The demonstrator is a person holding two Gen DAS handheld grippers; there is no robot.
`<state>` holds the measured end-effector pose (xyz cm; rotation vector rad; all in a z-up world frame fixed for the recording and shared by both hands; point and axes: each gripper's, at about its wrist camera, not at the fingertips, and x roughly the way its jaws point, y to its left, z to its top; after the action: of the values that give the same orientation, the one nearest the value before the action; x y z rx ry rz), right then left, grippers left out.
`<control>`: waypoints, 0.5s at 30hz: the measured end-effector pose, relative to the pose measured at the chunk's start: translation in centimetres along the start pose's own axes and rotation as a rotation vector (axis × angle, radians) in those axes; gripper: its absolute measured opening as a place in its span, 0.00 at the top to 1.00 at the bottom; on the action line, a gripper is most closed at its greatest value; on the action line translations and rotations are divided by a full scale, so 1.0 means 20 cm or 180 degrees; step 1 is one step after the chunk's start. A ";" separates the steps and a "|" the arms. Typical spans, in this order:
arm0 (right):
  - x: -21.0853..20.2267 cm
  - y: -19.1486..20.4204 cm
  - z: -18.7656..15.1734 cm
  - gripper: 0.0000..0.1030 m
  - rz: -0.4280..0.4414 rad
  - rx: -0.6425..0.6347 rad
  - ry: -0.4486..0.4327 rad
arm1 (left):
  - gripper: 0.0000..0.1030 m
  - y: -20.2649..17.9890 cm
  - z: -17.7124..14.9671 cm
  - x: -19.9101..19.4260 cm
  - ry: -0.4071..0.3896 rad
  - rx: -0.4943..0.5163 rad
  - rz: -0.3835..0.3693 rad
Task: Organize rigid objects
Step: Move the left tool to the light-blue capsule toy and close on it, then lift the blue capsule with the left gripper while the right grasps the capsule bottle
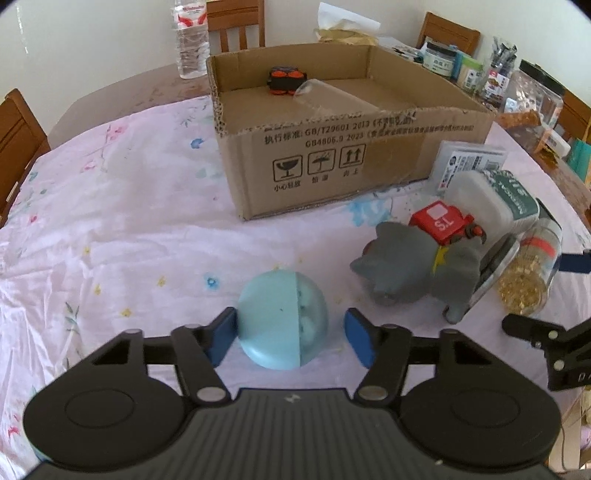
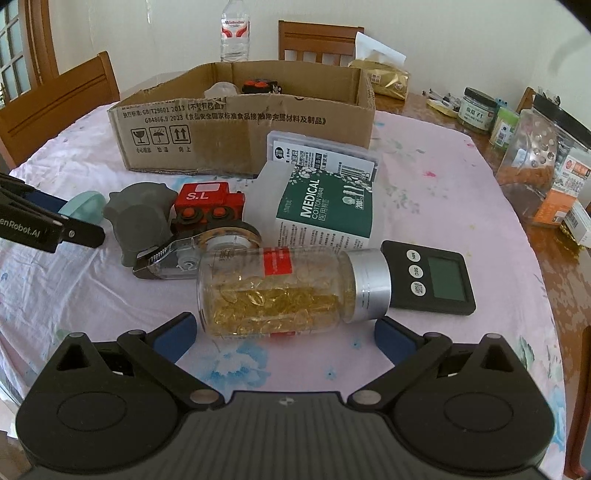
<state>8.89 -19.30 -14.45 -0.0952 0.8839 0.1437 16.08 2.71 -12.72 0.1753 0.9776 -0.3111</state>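
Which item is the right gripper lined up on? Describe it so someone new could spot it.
Start at the open cardboard box on the pink floral tablecloth and come toward the camera, past the green-and-white cotton swab pack. Just ahead of the open right gripper lies a clear bottle on its side. It alone holds golden capsules, with a red label band and silver cap touching the black digital timer.

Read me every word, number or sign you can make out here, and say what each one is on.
"GB/T29601 2013", "GB4806.9 2023", plus fragile, keep-dry and this-way-up signs: cardboard box.
"MEDICAL COTTON SWAB": green swab pack.
"S.L": red toy truck.
"MIN", "SEC", "STOP START": black timer.
"enRobot.AI", cut off: left gripper.
Water bottle label, background jars, barcode packet: too small to read.
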 end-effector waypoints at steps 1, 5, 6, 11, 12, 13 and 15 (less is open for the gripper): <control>0.00 0.00 0.00 0.00 -0.0007 0.0007 0.0004 | 0.44 0.00 0.00 0.00 -0.0011 -0.0021 0.0017; 0.00 0.01 0.03 0.00 -0.0053 0.0052 0.0137 | 0.47 0.01 -0.01 0.00 -0.0035 -0.0026 0.0018; 0.00 0.01 0.04 0.00 -0.0072 0.0064 0.0180 | 0.47 0.02 -0.01 0.00 -0.0036 -0.0022 0.0013; -0.04 0.01 0.06 0.00 -0.0103 -0.0009 0.0127 | 0.47 0.02 -0.01 0.00 -0.0046 -0.0030 0.0012; -0.04 0.01 0.07 0.00 -0.0112 -0.0027 0.0092 | 0.47 0.02 -0.01 0.00 -0.0046 -0.0032 0.0017; -0.04 0.00 0.08 0.00 -0.0107 -0.0044 0.0072 | 0.47 0.02 -0.01 0.00 -0.0046 -0.0033 0.0019; -0.03 0.00 0.11 0.00 -0.0067 -0.0073 0.0066 | 0.47 0.02 -0.01 0.00 -0.0044 -0.0036 0.0020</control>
<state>10.17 -19.12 -12.54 -0.1275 0.9018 0.1333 15.96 3.12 -12.78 0.1658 0.9649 -0.3008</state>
